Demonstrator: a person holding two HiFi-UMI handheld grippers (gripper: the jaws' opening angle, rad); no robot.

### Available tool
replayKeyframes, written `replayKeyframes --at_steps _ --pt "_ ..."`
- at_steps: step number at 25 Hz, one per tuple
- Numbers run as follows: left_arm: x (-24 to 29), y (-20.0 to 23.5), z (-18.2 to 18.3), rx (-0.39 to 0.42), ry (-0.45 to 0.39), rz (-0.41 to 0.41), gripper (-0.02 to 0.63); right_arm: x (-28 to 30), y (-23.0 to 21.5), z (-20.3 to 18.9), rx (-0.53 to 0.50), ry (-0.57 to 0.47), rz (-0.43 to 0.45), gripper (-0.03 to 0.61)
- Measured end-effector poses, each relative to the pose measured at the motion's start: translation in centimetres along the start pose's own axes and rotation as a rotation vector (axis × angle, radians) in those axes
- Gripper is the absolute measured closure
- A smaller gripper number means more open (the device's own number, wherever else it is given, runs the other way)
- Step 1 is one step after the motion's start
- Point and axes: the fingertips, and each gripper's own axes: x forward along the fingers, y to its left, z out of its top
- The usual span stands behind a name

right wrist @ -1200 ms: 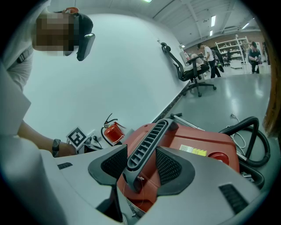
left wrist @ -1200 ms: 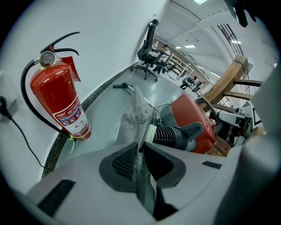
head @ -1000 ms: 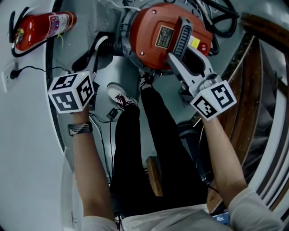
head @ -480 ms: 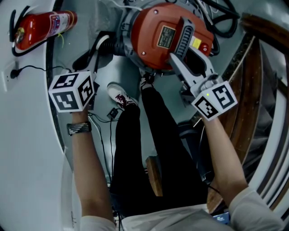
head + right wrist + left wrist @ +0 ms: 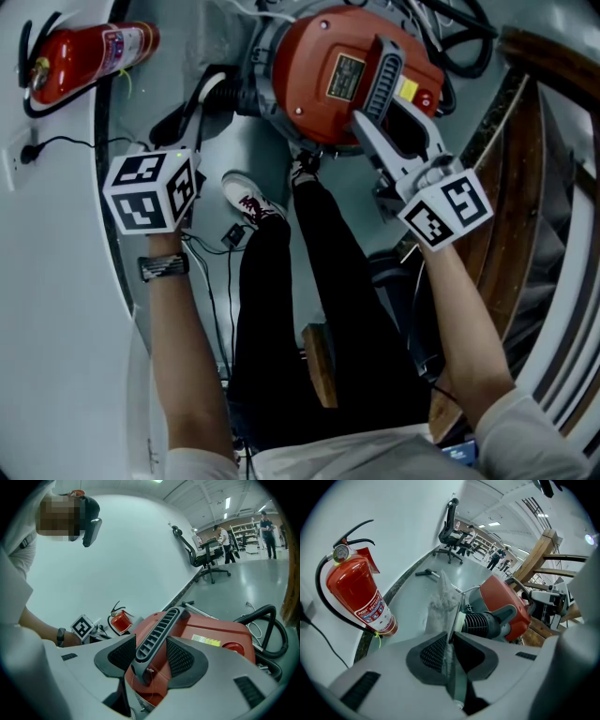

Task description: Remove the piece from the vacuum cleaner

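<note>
The red vacuum cleaner (image 5: 323,80) stands on the floor at the top centre of the head view. My right gripper (image 5: 152,656) has its pads on either side of the cleaner's grey ribbed handle (image 5: 157,630) and is shut on it. To the cleaner's left a black ribbed hose connector (image 5: 485,623) runs into its body. My left gripper (image 5: 451,644) is shut on a thin, pale, dusty piece (image 5: 443,602) that stands up edge-on between its pads, just in front of that connector. In the head view the marker cube (image 5: 150,192) hides the left jaws.
A red fire extinguisher (image 5: 89,52) lies by the curved white wall at the upper left. The person's legs and shoes (image 5: 248,202) are between the two arms. A wooden frame (image 5: 525,187) fills the right side. Black hose (image 5: 267,620) coils behind the cleaner.
The left gripper's marker cube has rolled slightly. The right gripper and the vacuum cleaner have kept still.
</note>
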Motion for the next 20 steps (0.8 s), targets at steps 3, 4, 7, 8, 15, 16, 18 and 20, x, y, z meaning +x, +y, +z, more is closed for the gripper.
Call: replayKeyframes --at_steps 3,4,7,8,15,16,18,20 --pt "0.0 0.0 0.1 0.020 -0.005 -0.012 0.568 0.0 0.0 0.0 0.001 0.001 -0.001 0.370" --pt "0.0 0.0 0.1 0.029 -0.007 -0.017 0.569 0.0 0.0 0.0 0.001 0.000 -0.001 0.370" --pt "0.0 0.0 0.2 0.060 -0.010 -0.023 0.571 0.0 0.0 0.0 -0.001 -0.002 -0.003 0.370" --pt "0.0 0.0 0.3 0.068 -0.011 -0.020 0.571 0.0 0.0 0.0 -0.002 -0.002 -0.003 0.370" --pt "0.1 1.7 0.8 0.084 -0.009 0.028 0.584 0.0 0.0 0.0 0.002 -0.002 -0.001 0.370" --pt "0.0 1.8 0.9 0.094 -0.009 0.030 0.584 0.1 0.0 0.0 0.001 -0.002 -0.002 0.370" --pt "0.0 1.7 1.1 0.106 -0.007 0.028 0.584 0.0 -0.1 0.0 -0.001 -0.002 -0.004 0.370" --pt "-0.2 1.7 1.1 0.108 -0.005 0.026 0.584 0.0 -0.1 0.0 -0.001 -0.001 -0.006 0.370"
